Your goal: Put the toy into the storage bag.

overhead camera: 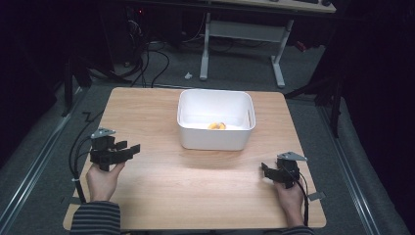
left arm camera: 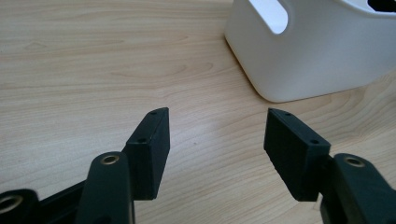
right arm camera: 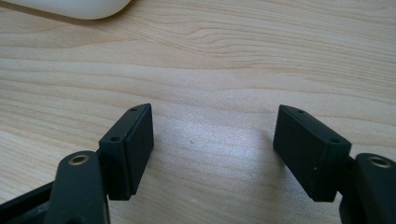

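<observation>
A white plastic bin [overhead camera: 215, 122] stands at the middle of the wooden table, with a small orange-yellow object [overhead camera: 217, 126] lying inside it. My left gripper [overhead camera: 131, 149] is held low over the table's left side, pointing right toward the bin; it is open with bare wood between its black pads [left arm camera: 149, 144]. The bin's corner and handle cutout [left arm camera: 275, 14] show beyond them. My right gripper [overhead camera: 265, 170] sits near the table's front right, open with nothing between its pads [right arm camera: 130, 144].
The table [overhead camera: 161, 196] has bare wood between the two hands and in front of the bin. Cables trail from both grippers off the table edges. Beyond the table stand a white desk frame [overhead camera: 244, 34] and floor cables.
</observation>
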`<act>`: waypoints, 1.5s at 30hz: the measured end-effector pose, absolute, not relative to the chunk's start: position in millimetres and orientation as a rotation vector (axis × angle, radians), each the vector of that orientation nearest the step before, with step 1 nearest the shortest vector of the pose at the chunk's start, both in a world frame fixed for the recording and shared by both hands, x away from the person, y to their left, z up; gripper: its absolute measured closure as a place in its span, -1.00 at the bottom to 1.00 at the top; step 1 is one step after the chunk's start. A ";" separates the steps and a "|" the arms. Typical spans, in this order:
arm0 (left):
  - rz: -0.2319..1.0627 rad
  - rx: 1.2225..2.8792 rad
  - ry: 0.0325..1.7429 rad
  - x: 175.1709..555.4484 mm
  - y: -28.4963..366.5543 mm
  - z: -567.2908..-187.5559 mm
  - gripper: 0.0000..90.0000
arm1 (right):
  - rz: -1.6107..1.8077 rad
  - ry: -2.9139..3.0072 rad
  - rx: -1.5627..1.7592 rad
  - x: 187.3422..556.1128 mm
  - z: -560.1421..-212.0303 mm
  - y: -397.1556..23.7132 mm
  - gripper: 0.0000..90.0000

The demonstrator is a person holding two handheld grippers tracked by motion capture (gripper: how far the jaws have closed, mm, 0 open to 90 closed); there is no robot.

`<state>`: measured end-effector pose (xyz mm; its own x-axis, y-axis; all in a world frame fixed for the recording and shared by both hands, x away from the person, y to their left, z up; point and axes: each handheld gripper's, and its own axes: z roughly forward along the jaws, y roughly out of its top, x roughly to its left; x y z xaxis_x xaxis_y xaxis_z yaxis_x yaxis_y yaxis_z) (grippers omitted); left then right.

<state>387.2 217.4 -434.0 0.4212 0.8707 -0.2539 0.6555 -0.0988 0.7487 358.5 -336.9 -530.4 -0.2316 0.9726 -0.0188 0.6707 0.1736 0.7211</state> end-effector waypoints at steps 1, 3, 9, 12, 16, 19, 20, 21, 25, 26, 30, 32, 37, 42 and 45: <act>0.319 1.829 1.309 387.2 217.3 -435.4 -0.09 | 0.823 1.972 1.545 358.5 -530.4 -336.9 -0.35; 0.319 1.830 1.310 386.8 215.9 -438.3 -0.10 | 0.823 1.972 1.545 358.5 -530.4 -336.9 -0.35; 0.311 1.844 1.313 385.4 210.1 -450.8 -0.12 | 0.823 1.972 1.545 358.5 -530.3 -336.9 -0.35; 0.295 1.837 1.320 385.9 207.2 -457.4 -0.15 | 0.823 1.972 1.545 358.5 -530.4 -336.9 -0.35; 0.280 1.855 1.315 385.1 200.3 -467.1 -0.17 | 0.823 1.972 1.545 358.5 -530.3 -336.9 -0.35; 0.275 1.874 1.321 385.8 196.3 -474.0 -0.16 | 0.823 1.972 1.545 358.5 -530.3 -336.9 -0.35; 0.276 1.878 1.322 386.1 194.8 -476.2 -0.16 | 0.823 1.972 1.545 358.5 -530.3 -336.9 -0.35; 0.271 1.883 1.324 386.5 193.7 -477.7 -0.16 | 0.823 1.972 1.545 358.5 -530.3 -336.9 -0.35; 0.280 1.907 1.319 386.9 187.6 -483.0 -0.16 | 0.822 1.972 1.544 358.5 -530.4 -337.0 -0.35; 0.280 1.910 1.318 386.7 186.6 -483.7 -0.17 | 0.822 1.972 1.545 358.5 -530.4 -337.0 -0.35; 0.295 1.926 1.312 385.9 181.7 -488.7 -0.17 | 0.822 1.972 1.544 358.5 -530.4 -337.0 -0.35; 0.290 1.944 1.310 386.6 179.6 -490.8 -0.19 | 0.823 1.971 1.545 358.5 -530.4 -336.9 -0.35; 0.316 1.982 1.282 385.9 170.9 -494.4 -0.21 | 0.822 1.971 1.545 358.4 -530.4 -336.9 -0.35; 0.306 1.979 1.288 385.2 166.0 -503.2 -0.22 | 0.823 1.971 1.546 358.4 -530.3 -336.8 -0.35; 0.311 1.988 1.286 385.1 161.8 -507.9 -0.23 | 0.822 1.971 1.545 358.4 -530.4 -336.9 -0.35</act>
